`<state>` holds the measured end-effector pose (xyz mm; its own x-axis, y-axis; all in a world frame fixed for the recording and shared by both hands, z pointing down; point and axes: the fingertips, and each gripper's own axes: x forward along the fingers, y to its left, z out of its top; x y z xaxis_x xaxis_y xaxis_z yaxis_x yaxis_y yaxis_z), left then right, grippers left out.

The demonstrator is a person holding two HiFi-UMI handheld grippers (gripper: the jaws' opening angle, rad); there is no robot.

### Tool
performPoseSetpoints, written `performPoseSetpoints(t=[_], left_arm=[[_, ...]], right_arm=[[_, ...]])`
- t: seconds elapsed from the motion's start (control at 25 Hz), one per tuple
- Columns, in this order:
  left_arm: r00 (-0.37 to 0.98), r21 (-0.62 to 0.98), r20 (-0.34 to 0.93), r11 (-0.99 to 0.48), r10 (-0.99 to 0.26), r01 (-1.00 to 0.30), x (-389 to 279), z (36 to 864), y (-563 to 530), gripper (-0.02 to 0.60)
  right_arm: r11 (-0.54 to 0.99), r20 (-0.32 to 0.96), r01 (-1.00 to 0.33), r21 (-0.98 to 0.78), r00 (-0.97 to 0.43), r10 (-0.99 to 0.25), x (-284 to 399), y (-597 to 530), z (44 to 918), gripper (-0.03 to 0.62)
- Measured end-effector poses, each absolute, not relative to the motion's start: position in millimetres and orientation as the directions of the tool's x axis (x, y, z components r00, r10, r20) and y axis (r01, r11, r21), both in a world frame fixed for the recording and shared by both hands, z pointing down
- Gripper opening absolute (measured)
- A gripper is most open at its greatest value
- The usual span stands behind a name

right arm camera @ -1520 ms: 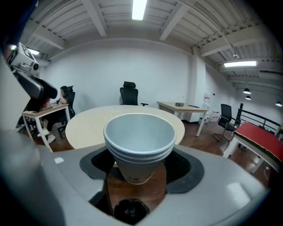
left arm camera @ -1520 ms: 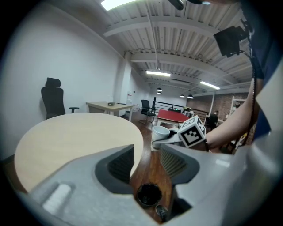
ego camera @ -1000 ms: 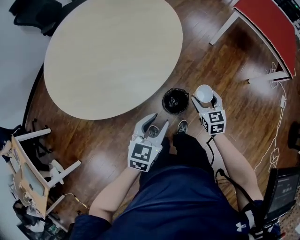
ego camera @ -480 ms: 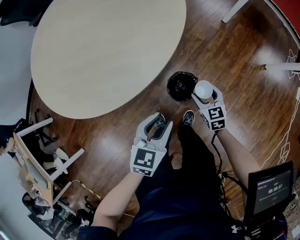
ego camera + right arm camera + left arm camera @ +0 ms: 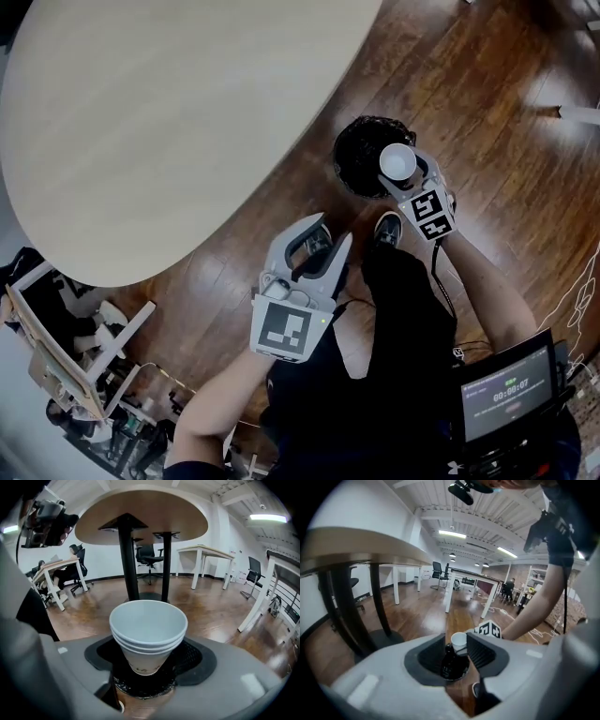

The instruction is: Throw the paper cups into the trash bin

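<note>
A stack of white paper cups (image 5: 397, 161) sits upright in my right gripper (image 5: 405, 174), which is shut on it. The cups hang right over the near rim of the black trash bin (image 5: 359, 155) on the wooden floor. In the right gripper view the nested cups (image 5: 148, 632) fill the gap between the pads, with the bin's dark liner (image 5: 140, 686) directly below. My left gripper (image 5: 323, 242) is held lower left of the bin; its jaws are closing with nothing between them. Through them, in the left gripper view, I see the bin (image 5: 452, 665) and the cups (image 5: 459, 641) farther off.
A large round beige table (image 5: 169, 122) overhangs just left of the bin; its dark pedestal legs (image 5: 129, 555) rise behind the cups. My shoe (image 5: 387, 228) stands beside the bin. A small screen (image 5: 502, 394) hangs at lower right, and a wooden frame (image 5: 56, 347) stands at lower left.
The right gripper has carried the cups from beside the bin to above its rim. The left gripper has drawn nearer the camera, its jaws a little narrower.
</note>
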<state>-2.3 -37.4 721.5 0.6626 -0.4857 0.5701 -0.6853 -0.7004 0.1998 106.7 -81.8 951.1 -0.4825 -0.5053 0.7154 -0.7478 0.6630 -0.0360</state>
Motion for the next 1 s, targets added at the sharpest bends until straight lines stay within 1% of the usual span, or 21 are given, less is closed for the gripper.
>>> performPoseSetpoints(t=[0.16,0.32,0.48,0.64,0.76,0.92,1.0], left_arm=[[0.645,0.227,0.528,-0.639,-0.553,-0.735,-12,736,-46,0.137],[0.627,0.243,0.534,-0.607,-0.567,-0.757,-26,756,-48,0.132],[0.631,0.251,0.511,-0.601,-0.584,-0.759,-29,752,-50,0.132],[0.647,0.262,0.505,-0.612,-0.572,-0.746,-30,746,-47,0.130],[0.650,0.266,0.513,-0.616,-0.561,-0.742,-34,749,-46,0.130],[0.639,0.278,0.526,-0.597,-0.561,-0.753,-38,754,-44,0.130],[0.635,0.282,0.536,-0.591,-0.556,-0.755,-35,749,-40,0.129]], right_arm=[[0.690,0.738,-0.722,-0.053,-0.493,-0.459,89,-87,1011,0.336],[0.714,0.769,-0.697,-0.068,-0.492,-0.407,66,-89,1063,0.336],[0.740,0.790,-0.669,-0.066,-0.489,-0.371,51,-93,1081,0.337],[0.752,0.831,-0.654,-0.086,-0.463,-0.308,49,-89,1099,0.342],[0.747,0.855,-0.659,-0.093,-0.437,-0.278,49,-90,1111,0.375],[0.721,0.865,-0.683,-0.117,-0.427,-0.264,55,-85,1117,0.387],[0.707,0.866,-0.696,-0.126,-0.425,-0.265,65,-79,1106,0.387]])
